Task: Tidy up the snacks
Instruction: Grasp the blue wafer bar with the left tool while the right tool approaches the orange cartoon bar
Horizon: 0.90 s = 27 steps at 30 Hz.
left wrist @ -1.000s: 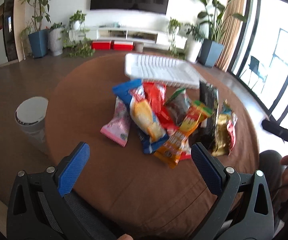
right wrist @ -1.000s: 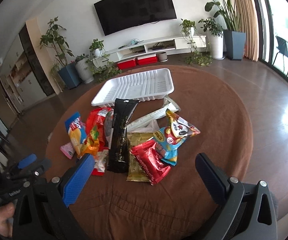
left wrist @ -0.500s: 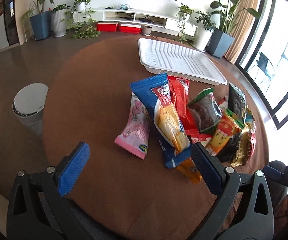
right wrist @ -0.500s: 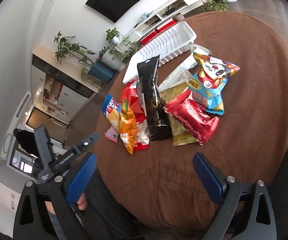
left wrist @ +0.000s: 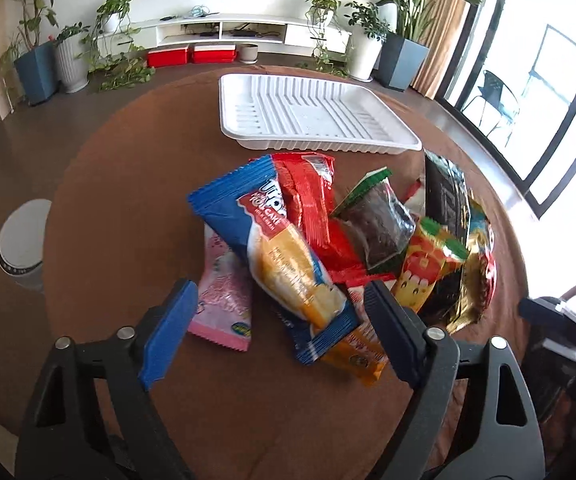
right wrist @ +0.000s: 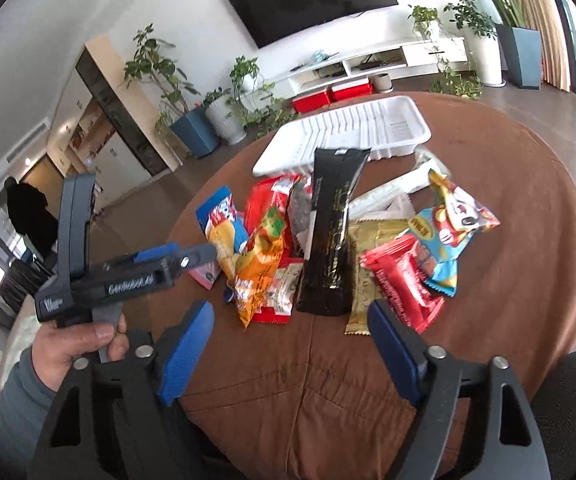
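Across the round brown table (left wrist: 128, 184), at twelve o'clock, lay white tray (left wrist: 307, 114), bare, with the heap of snack packets (left wrist: 327, 240) just below it at centre. Toward six o'clock in left wrist view, hovered left gripper (left wrist: 280, 312) over blue cake packet (left wrist: 272, 240) and pink packet (left wrist: 224, 296), jaws just narrowed, apart, pressing nothing. Likewise poised right gripper (right wrist: 289, 332) at six o'clock, jaws just narrowed, unclenched, short of black packet (right wrist: 331, 232) and red packet (right wrist: 399, 280).
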Each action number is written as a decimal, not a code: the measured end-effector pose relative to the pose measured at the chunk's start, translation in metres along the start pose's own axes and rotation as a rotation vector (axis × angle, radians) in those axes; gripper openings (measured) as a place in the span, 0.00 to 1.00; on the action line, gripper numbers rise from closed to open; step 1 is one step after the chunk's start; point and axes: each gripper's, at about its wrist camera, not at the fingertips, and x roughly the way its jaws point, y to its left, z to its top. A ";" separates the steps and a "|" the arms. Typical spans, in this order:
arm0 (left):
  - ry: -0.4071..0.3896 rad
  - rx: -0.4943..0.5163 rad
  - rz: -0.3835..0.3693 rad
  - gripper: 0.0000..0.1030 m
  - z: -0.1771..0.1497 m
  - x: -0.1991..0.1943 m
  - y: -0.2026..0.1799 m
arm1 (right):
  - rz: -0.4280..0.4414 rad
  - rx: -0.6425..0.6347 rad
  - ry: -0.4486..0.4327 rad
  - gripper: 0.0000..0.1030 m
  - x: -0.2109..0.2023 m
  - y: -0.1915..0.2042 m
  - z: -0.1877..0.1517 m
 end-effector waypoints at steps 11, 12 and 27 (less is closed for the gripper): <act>0.015 -0.051 0.026 0.58 0.009 0.030 -0.019 | -0.049 -0.026 0.020 0.72 0.025 0.002 0.030; 0.020 -0.049 0.030 0.58 0.009 0.033 -0.021 | -0.045 -0.021 0.025 0.72 0.027 0.002 0.031; 0.059 -0.067 -0.025 0.28 0.016 0.075 -0.014 | -0.049 -0.006 0.026 0.72 0.041 -0.010 0.030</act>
